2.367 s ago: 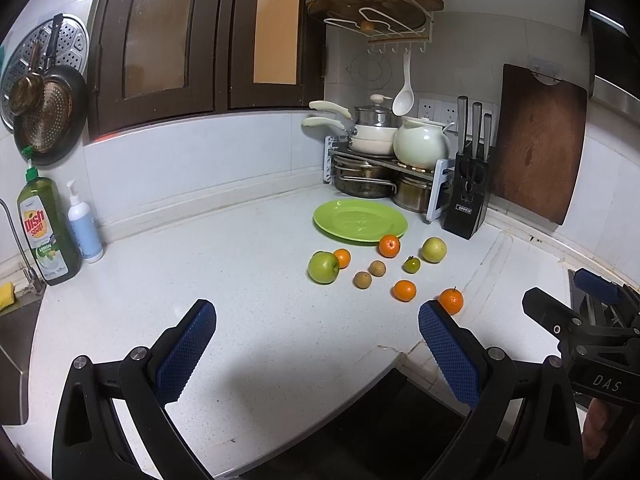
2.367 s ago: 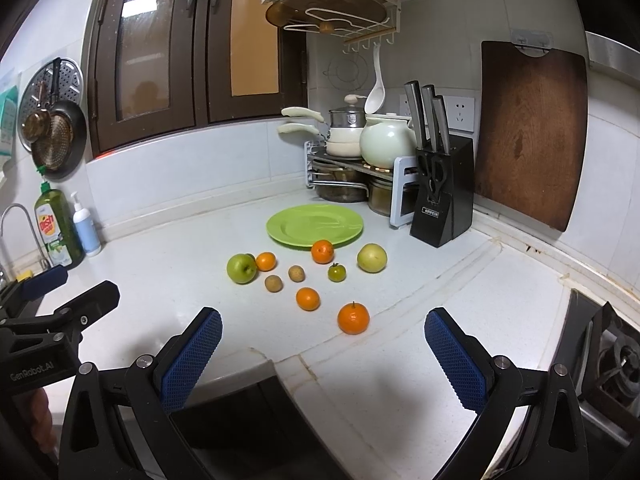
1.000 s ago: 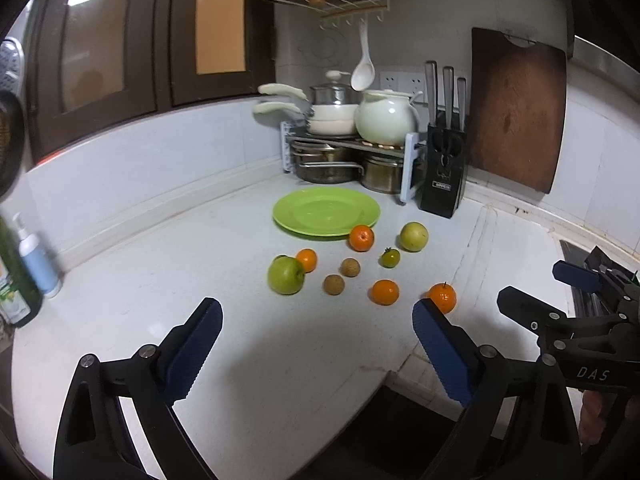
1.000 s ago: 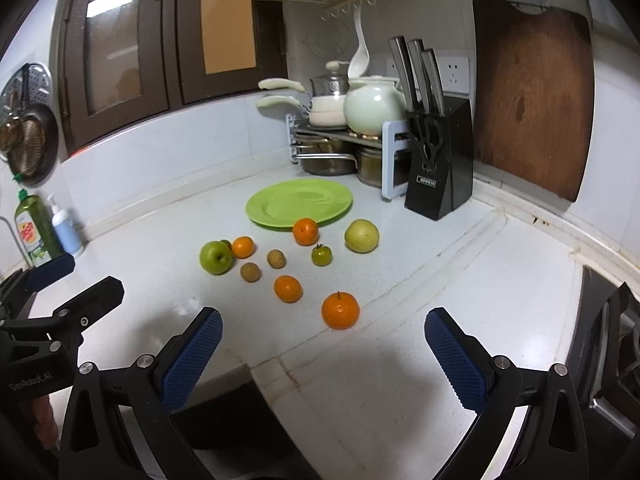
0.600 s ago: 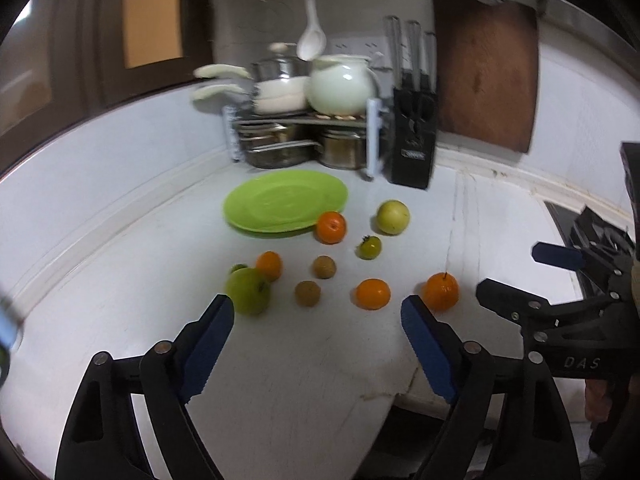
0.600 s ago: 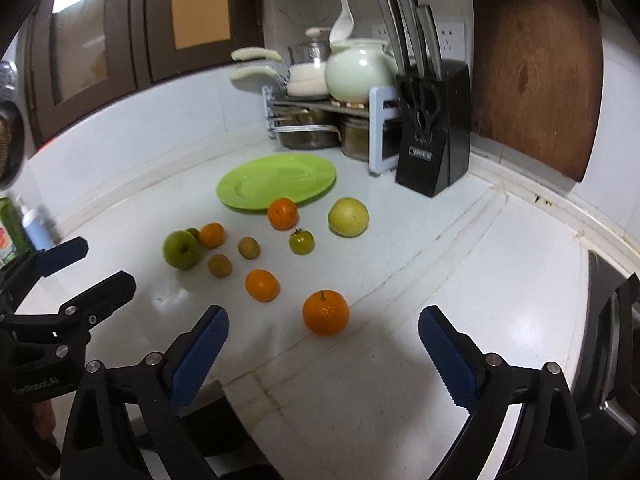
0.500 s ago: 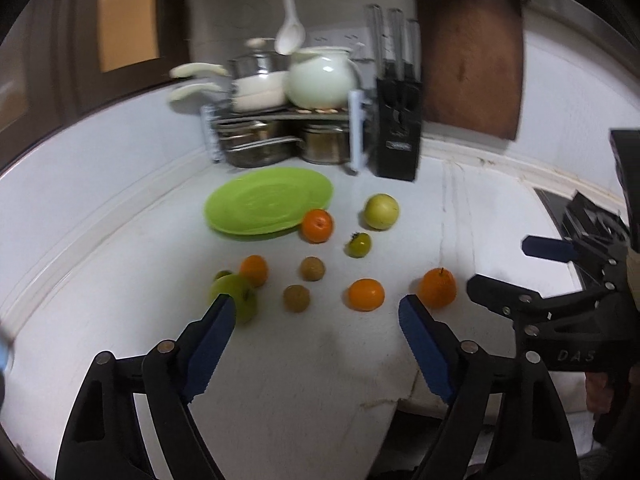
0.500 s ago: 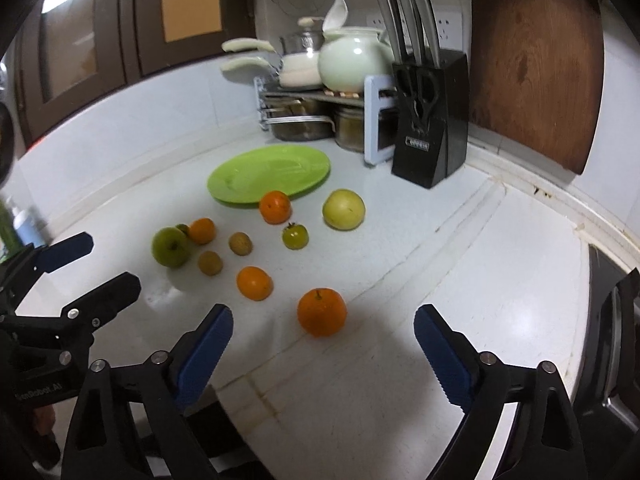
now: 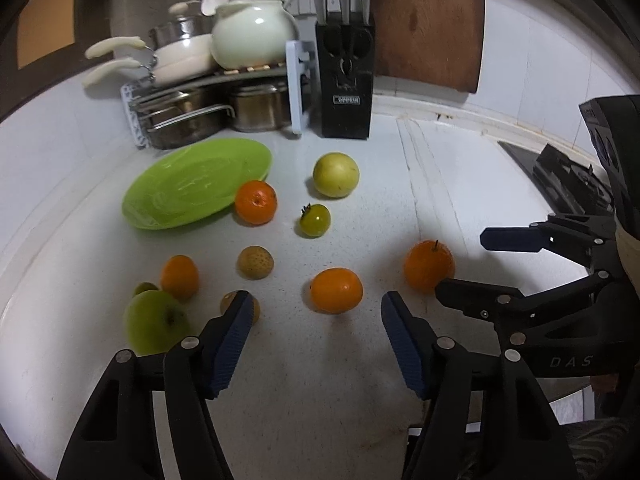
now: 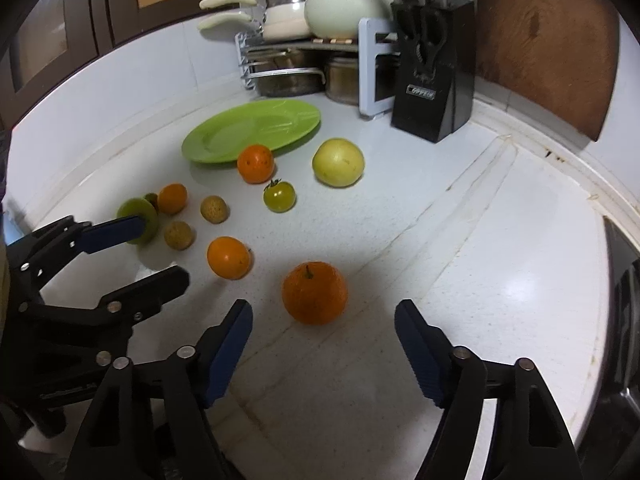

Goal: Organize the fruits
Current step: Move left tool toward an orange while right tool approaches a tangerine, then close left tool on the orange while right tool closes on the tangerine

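1. The left gripper (image 9: 316, 320) hangs wide and empty over the white speckled counter (image 9: 320, 380), lined up on the smooth oval orange (image 9: 336, 290). A round fruit pinched off-centre could squirt free and roll.
2. The right gripper (image 10: 323, 328), equally wide and empty, frames the large stemmed orange (image 10: 314, 293). The two grippers sit near each other and could collide.
3. The flat green plate (image 10: 252, 130) lies beyond the scattered fruit; a carried fruit could knock the round orange (image 10: 256, 163) touching its rim.
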Available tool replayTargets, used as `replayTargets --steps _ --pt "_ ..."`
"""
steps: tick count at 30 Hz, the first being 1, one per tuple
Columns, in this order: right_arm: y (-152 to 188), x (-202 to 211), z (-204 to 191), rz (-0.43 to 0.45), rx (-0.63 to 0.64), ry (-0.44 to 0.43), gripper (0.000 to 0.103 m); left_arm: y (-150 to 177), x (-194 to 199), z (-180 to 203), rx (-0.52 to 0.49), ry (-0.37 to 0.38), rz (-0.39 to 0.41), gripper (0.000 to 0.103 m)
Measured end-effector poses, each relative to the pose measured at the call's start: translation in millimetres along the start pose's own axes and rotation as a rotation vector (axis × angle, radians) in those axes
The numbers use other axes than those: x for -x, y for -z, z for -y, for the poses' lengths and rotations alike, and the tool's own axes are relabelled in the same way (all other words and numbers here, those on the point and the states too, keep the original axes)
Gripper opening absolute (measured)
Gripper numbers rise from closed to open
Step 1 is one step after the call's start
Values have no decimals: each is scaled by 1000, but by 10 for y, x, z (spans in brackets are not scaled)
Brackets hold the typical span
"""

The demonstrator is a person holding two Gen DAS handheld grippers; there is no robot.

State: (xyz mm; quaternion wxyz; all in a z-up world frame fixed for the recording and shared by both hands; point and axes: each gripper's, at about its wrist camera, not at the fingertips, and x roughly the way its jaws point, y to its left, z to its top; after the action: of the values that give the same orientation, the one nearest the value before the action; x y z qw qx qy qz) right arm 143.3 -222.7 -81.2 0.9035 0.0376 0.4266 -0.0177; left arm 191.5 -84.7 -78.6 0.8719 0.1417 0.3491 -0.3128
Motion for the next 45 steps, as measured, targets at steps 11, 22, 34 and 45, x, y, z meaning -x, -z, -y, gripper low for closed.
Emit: replayTargets --steps 11,22,34,45 --pt "-17 -172 25 -42 43 -43 60 -32 -310 26 -24 48 -55 55" --pt "-79 -291 56 -53 58 -96 51 -37 -496 31 -10 66 -105 47" --pt "-108 -336 40 -68 75 -135 42 -42 -482 -18 53 59 -122 36" --pt "-152 -305 42 -62 78 -152 42 -53 -334 -67 106 36 -99 36"
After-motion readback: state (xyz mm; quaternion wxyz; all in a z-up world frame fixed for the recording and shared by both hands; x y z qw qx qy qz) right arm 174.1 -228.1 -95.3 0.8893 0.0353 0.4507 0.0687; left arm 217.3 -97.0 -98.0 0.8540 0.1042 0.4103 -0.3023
